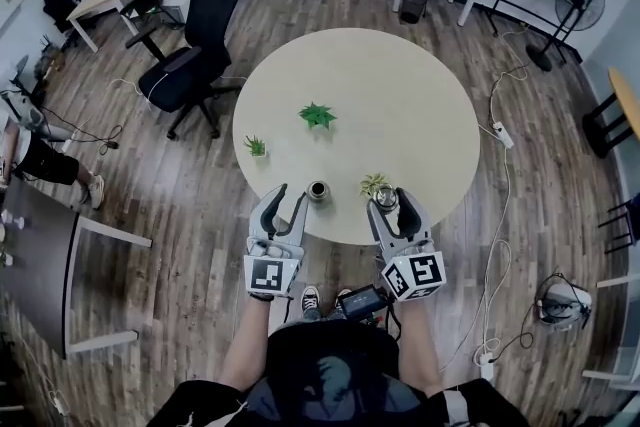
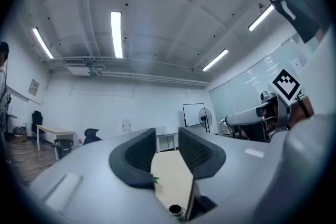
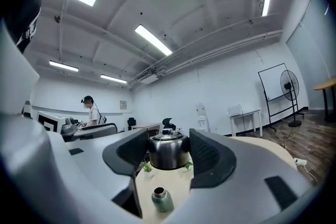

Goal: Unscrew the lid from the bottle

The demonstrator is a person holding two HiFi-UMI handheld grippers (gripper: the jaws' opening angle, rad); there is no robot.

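On the head view, the bottle [image 1: 318,190] stands open on the round table [image 1: 400,105] near its front edge, between my left gripper [image 1: 288,197] and right gripper [image 1: 392,198]. Small plants [image 1: 317,115] stand beyond it.

The left gripper view adds that those jaws are apart with nothing between them, the bottle's mouth below.

In the right gripper view, the jaws clamp the steel lid [image 3: 167,152]. The green bottle stands apart below, and a person [image 3: 92,110] is far behind.

Head camera high above; gripper cameras low at 6 o'clock of the round table [image 1: 350,105].
The head view looks steeply down; each gripper view sits close behind its own jaws, facing 12 o'clock and tilted up. All three share the round table and the bottle [image 1: 318,190].
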